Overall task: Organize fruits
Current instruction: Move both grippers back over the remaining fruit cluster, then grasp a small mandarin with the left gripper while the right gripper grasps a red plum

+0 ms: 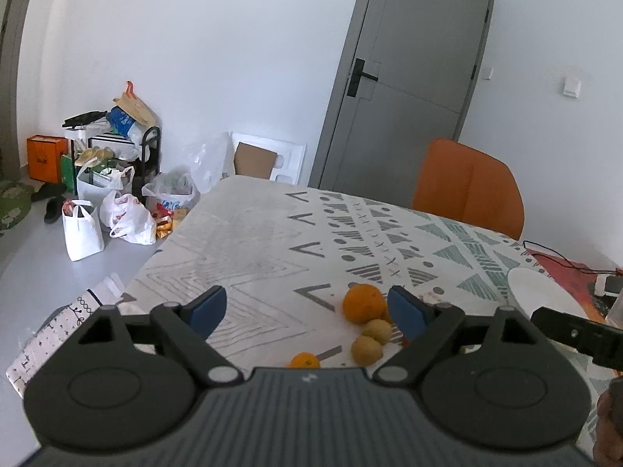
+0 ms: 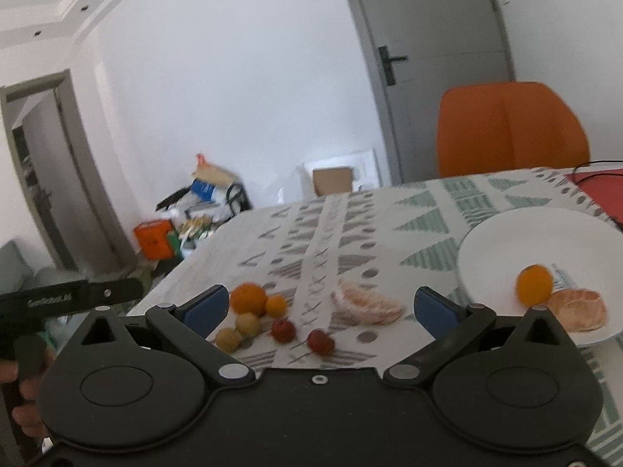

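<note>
- From my remote seat I had both tools over the desk (image 2: 428,194), which wore a patterned cloth.
- My left hand-held gripper (image 1: 307,309) stood spread wide, with nothing pinched between its blue pads (image 1: 208,307).
- My right hand-held gripper (image 2: 321,305) was likewise spread, its pads touching no fruit.
- Loose on the cloth near the desk's left edge I counted one large orange (image 2: 248,299), one small orange (image 2: 276,306), two yellow-green round fruits (image 2: 248,324), and two small red fruits (image 2: 283,330).
- The large orange sat farthest from me, the small orange just beside it on the right, and the two green fruits lay close together on its near side.
- The two red fruits lay side by side on the near side of that cluster, towards the desk's middle.
- One peeled segment cluster (image 2: 368,307) lay on the cloth, its long axis running roughly left to right, parallel to the desk's near edge.
- One white plate (image 2: 506,233) stood near the desk's right edge.
- On the plate I counted one orange (image 2: 534,285) and one further peeled piece (image 2: 580,309) just beside it, its length also lying left to right.
- The round fruits showed no direction I could read.
- One orange chair (image 2: 510,128) stood beyond the desk's far edge.
</note>
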